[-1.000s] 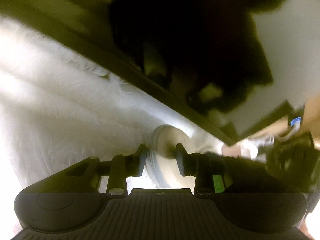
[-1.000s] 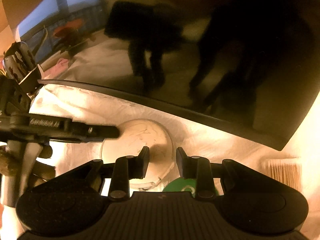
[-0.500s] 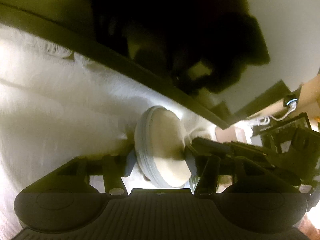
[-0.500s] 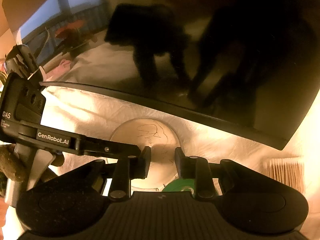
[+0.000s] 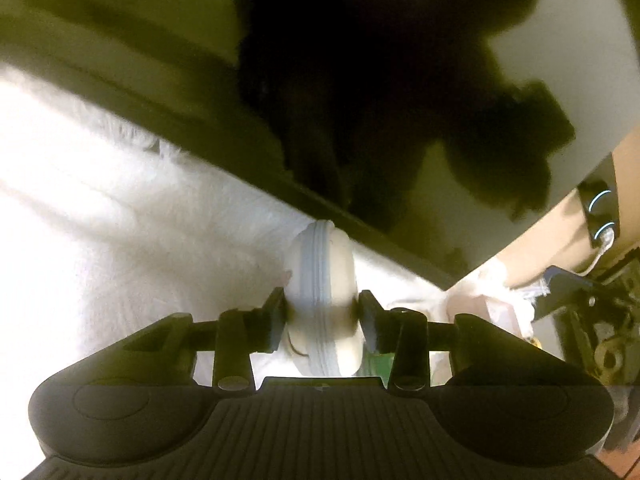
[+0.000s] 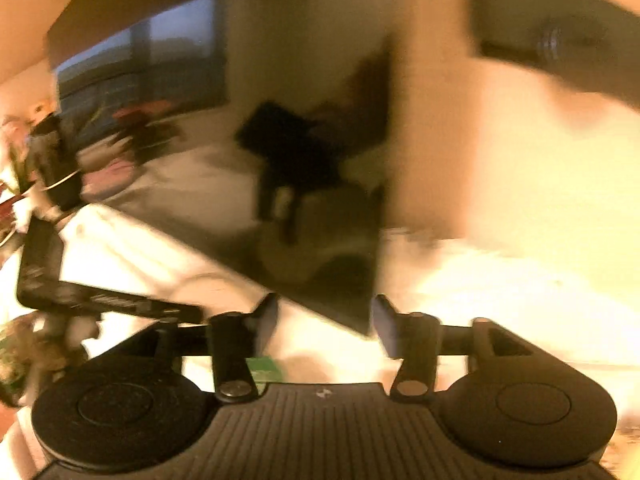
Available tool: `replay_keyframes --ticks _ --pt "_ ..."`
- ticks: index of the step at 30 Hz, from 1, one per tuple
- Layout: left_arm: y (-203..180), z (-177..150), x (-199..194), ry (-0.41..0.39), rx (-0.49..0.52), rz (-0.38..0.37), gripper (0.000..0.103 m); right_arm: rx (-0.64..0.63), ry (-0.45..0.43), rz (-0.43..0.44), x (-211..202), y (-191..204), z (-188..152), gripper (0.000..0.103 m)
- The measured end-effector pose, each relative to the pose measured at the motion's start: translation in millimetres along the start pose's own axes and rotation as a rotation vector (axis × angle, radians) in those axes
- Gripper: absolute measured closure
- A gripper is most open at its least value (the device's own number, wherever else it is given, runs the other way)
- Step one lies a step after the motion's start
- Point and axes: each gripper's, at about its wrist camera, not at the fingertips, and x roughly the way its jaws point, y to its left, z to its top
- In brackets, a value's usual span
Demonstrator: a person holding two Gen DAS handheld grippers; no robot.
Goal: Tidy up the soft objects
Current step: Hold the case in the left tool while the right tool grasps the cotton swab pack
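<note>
My left fingers point(image 5: 322, 320) have just closed onto the round zippered pouch point(image 5: 322, 280); my blurred right fingers point(image 6: 325, 326), just opening, hold nothing.

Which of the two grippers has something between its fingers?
The left gripper: its pads clamp the round cream zippered pouch. The right gripper stands open with nothing between its fingers.

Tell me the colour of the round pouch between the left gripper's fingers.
Cream, with a pale blue-grey zipper band around its edge; the round pouch shows best in the left wrist view.
</note>
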Motion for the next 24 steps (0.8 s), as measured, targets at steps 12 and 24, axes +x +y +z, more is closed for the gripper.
replay_keyframes --ticks 12,24 --pt "-22.6 -9.2 16.9 0.028 0.074 0.065 0.06 0.159 0.473 -0.01 108.9 -56.6 -1.4 0.035" --pt "-10.6 -12.8 29.6 -0.025 0.058 0.011 0.059 0.109 0.688 -0.199 191.8 -18.4 -24.8 0.032"
